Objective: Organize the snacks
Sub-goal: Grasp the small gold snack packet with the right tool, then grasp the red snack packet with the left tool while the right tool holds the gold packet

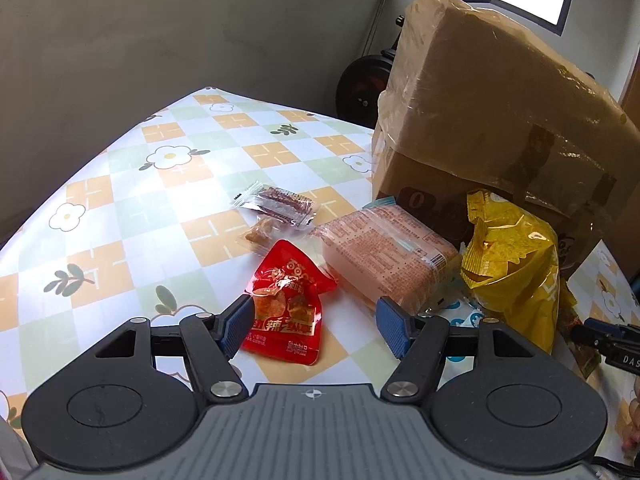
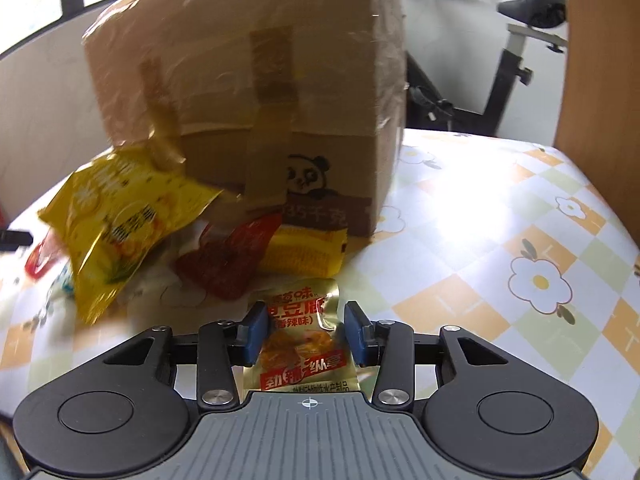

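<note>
1. Left wrist view: my left gripper stands about half open with nothing held. A glossy red pouch lies flat on the checked oilcloth table between the pads, nearer the left one. Just ahead to the right sits a pink film-wrapped block, then a crinkled yellow foil bag against the taped cardboard box. Two small clear sachets lie further ahead.
2. Right wrist view: my right gripper is clamped on a gold foil pouch, pads pinching its edges. I judge sorting is mid-way: this pouch needs carrying to its place without slipping. A heap of soft packets sits ahead left.
</note>
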